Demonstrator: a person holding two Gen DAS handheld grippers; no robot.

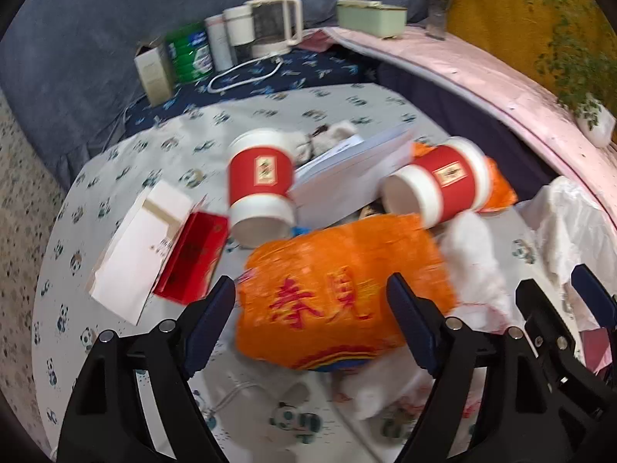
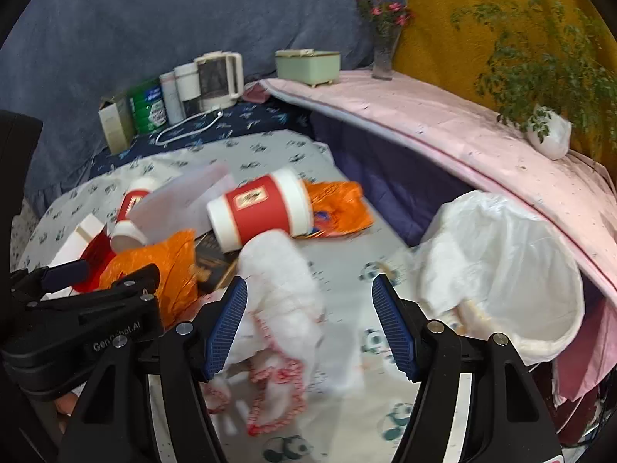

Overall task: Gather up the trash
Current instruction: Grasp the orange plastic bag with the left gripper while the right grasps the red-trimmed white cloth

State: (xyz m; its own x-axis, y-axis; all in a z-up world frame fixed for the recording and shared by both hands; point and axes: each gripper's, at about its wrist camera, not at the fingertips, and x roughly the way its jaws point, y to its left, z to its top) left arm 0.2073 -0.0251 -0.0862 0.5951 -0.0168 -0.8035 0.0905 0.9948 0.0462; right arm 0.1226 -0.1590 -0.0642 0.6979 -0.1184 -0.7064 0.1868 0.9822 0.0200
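Trash on my panda-print desk (image 1: 115, 162), crinkly orange wrapper (image 1: 339, 293) between my left gripper (image 1: 310, 308) jaws, spread wide, soft white wad (image 2: 281, 285) between my right gripper (image 2: 308, 320) jaws, spread, gripping nothing

Orange bag (image 1: 343, 297) dead centre on tabletop (image 1: 127, 347), blocking straight-in path. Behind bag: two tipped red cups (image 1: 258, 181) (image 1: 443, 181), papers, crowded. Left of bag: red box (image 1: 193, 258). Right of bag: white wrapper (image 2: 281, 289), then bare cloth before white-lined bin (image 2: 501, 270).
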